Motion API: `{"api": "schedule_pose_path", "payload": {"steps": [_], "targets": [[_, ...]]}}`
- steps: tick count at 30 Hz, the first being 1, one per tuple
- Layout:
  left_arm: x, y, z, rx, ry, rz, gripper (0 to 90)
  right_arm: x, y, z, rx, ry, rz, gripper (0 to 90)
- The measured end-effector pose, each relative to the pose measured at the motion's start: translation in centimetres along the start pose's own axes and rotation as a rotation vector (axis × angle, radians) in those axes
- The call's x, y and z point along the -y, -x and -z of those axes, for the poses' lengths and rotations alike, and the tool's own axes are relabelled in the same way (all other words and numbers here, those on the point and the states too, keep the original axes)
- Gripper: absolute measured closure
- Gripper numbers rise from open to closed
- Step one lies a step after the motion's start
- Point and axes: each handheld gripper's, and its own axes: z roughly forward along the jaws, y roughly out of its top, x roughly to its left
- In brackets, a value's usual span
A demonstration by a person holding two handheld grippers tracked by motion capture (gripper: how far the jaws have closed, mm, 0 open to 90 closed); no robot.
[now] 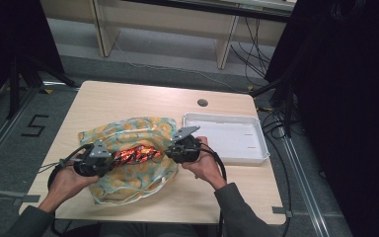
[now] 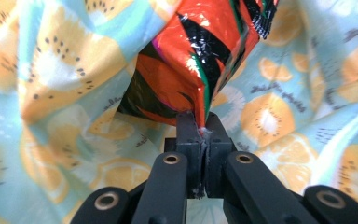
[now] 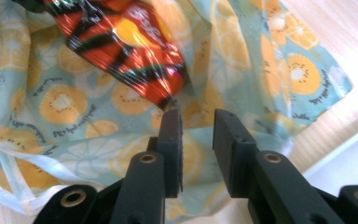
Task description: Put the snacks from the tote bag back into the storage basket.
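1. Snack packet (image 1: 135,156): red and black foil, lying over the fruit-print bag (image 1: 128,180) at table centre.
2. Your left gripper (image 2: 204,133): jaws clamped on the packet's end seam.
3. Your right gripper (image 3: 196,128): jaws apart, just beside the packet's other end, holding nothing.
4. White tray (image 1: 256,157): to the right.

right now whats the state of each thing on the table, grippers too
snack packet: lifted over the bag, one end pinched by the left gripper
fruit-print bag: lying crumpled and spread on the table
white tray: empty, flat on the table beside the bag
left gripper: fingers shut on the packet's edge
right gripper: fingers apart, at the packet's other end, nothing between them
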Motion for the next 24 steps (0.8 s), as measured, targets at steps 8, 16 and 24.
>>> {"api": "schedule_pose_path", "payload": {"steps": [8,16,24], "targets": [[-1.6,0.1,3.2,0.047,0.042,-0.055,88.2,0.0,0.0,0.7,-0.054,0.039,-0.052,70.3],[-2.5,0.2,5.7,0.092,0.097,-0.057,88.2,-0.9,-0.6,1.0,-0.114,0.097,-0.012,63.3],[-2.7,0.2,6.3,0.103,0.098,-0.071,87.9,-2.1,-1.2,1.0,-0.182,0.216,-0.015,59.3]]}}
